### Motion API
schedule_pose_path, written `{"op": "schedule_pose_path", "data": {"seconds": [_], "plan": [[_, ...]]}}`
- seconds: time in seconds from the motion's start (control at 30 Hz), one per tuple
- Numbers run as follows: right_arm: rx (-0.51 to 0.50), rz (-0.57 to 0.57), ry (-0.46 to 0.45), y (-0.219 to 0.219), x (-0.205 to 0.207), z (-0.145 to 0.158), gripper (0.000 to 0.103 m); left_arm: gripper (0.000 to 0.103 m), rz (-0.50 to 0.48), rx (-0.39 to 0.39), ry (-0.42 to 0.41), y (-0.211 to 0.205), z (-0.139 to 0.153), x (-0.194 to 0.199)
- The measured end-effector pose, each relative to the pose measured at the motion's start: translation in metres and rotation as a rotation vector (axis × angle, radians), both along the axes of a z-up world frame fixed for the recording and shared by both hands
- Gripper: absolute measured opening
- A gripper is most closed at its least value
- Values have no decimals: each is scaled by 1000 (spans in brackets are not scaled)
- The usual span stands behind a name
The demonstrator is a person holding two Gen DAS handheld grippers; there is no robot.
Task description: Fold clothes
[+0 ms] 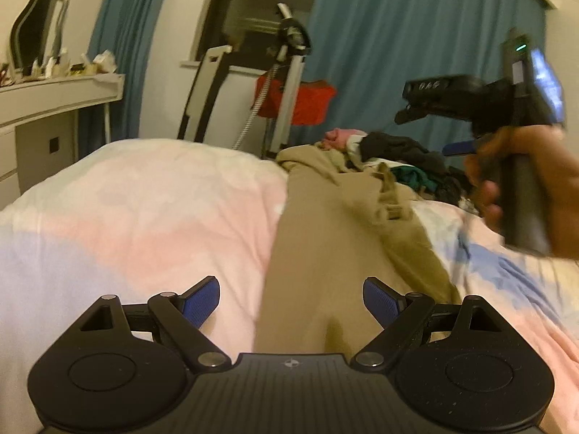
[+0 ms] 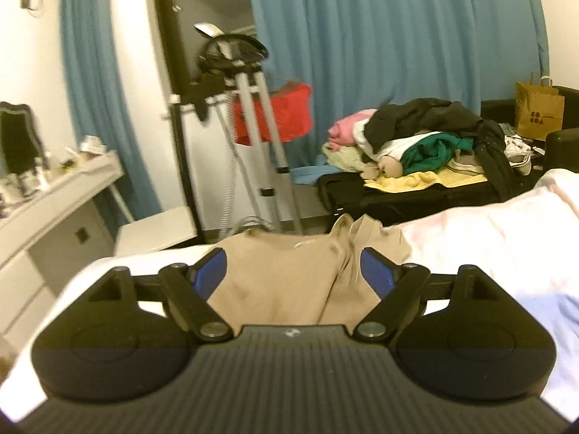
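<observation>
1. Left wrist view: we see the left gripper (image 1: 291, 302) at the bottom of the frame with its jaws spread wide apart, nothing between the blue pads (image 1: 202, 300).
2. Just past those jaws, the tan trousers (image 1: 325, 231) run from bottom centre up to mid frame, laid lengthwise on the pink and white bed cover (image 1: 144, 209).
3. At the right edge of that view, a hand (image 1: 535, 184) holds the right gripper (image 1: 459, 108) raised above the bed, blurred.
4. In the right wrist view, the right gripper (image 2: 291, 271) has its jaws apart too, empty, with the tan trousers (image 2: 289, 278) lying below and between them at lower centre.
5. Beyond the bed, right of centre, a pile of clothes (image 2: 416, 137) in black, green, pink and yellow sits on a dark surface.
6. Farther out we see blue curtains (image 2: 380, 54), a red basket (image 2: 275, 112) behind a metal stand (image 2: 249, 115), a brown paper bag (image 2: 539, 108) at the right and a white worktop (image 2: 54, 195) at the left.
</observation>
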State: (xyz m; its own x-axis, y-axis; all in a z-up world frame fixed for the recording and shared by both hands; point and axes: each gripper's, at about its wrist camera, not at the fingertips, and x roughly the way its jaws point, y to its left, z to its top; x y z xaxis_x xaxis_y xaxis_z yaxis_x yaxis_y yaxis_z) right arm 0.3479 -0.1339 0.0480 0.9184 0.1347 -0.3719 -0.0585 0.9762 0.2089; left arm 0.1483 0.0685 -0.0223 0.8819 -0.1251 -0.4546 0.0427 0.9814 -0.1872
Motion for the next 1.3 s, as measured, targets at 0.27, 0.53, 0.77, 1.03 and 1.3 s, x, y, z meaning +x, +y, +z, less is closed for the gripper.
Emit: {"op": "schedule_pose_path", "data": {"seconds": [0.27, 0.53, 0.77, 1.03, 1.3], "plan": [[-9, 7, -50, -11, -163, 13, 82, 94, -88, 94, -16, -12, 24, -34], [51, 33, 89, -36, -251, -26, 82, 96, -139, 14, 137, 3, 34, -73], [385, 87, 402, -72, -259, -80, 92, 95, -71, -192, 421, 39, 2, -78], [733, -87, 575, -103, -253, -137, 91, 81, 8, -425, 559, 71, -27, -64], [809, -57, 661, -95, -262, -154, 65, 35, 39, -500, 599, 74, -40, -77]]}}
